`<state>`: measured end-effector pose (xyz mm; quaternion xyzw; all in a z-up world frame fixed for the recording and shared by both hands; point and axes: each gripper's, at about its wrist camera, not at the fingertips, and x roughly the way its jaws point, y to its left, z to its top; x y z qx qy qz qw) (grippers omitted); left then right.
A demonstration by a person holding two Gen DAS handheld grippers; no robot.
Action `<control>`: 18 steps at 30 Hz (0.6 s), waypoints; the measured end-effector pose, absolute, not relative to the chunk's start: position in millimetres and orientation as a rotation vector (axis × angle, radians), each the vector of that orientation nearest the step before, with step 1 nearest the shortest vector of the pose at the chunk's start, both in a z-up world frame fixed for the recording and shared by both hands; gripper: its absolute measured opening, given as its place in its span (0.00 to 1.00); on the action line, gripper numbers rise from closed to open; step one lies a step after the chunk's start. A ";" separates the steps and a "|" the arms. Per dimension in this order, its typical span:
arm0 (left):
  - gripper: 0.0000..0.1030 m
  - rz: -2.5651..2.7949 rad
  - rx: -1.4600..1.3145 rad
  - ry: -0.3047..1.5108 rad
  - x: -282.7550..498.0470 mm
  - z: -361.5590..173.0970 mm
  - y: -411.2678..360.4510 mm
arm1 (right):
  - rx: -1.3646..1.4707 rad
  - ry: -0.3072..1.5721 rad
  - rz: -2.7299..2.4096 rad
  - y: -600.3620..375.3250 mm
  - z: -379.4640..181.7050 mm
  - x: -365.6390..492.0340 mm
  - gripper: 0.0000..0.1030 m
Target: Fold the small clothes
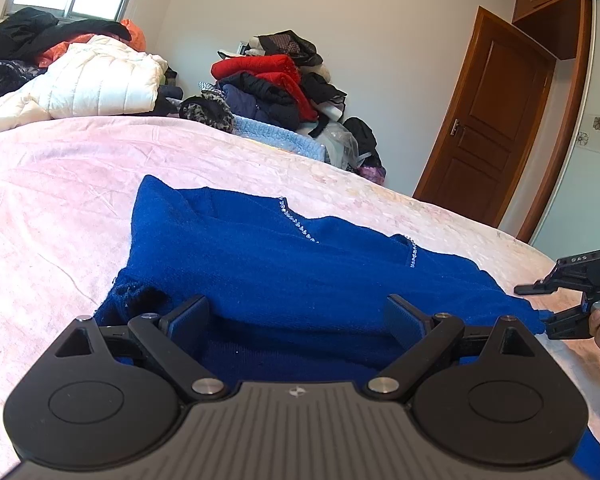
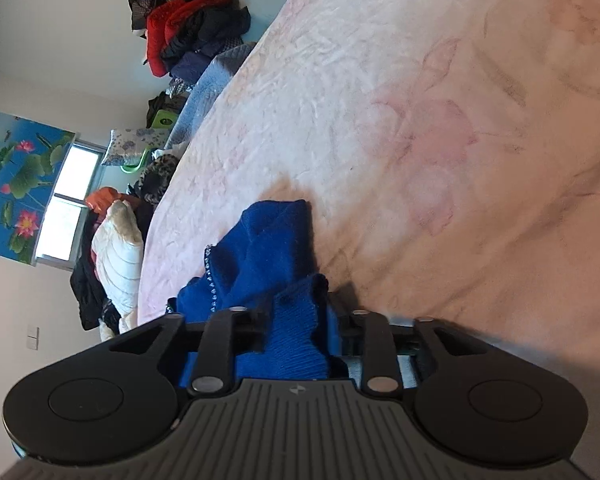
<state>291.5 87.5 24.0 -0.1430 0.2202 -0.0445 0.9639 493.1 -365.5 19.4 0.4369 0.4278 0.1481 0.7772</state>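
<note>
A pink floral bedspread (image 1: pixel 60 208) is covered near its front edge by a royal-blue knitted sweater with a rhinestone-trimmed neckline (image 1: pixel 284 264), laid mostly flat. Over the sweater's near hem the left gripper (image 1: pixel 298 322) is held wide apart, nothing clamped. At the sweater's right end, ribbed cloth lies between the part-opened right gripper (image 2: pixel 300 320), apparently unpinched. Should cloth snag there, the laid fold could be dragged askew.
</note>
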 end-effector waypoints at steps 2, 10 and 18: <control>0.92 -0.090 -0.287 0.447 291.9 24.0 87.2 | 0.960 0.888 0.306 -371.3 22.6 489.1 0.43; 0.92 -0.072 -0.258 0.393 297.0 44.3 80.3 | 0.816 0.731 0.409 -347.0 61.9 477.5 0.43; 0.92 0.100 -0.009 0.638 385.2 28.8 65.5 | 0.337 0.885 0.465 -263.5 42.4 496.5 0.36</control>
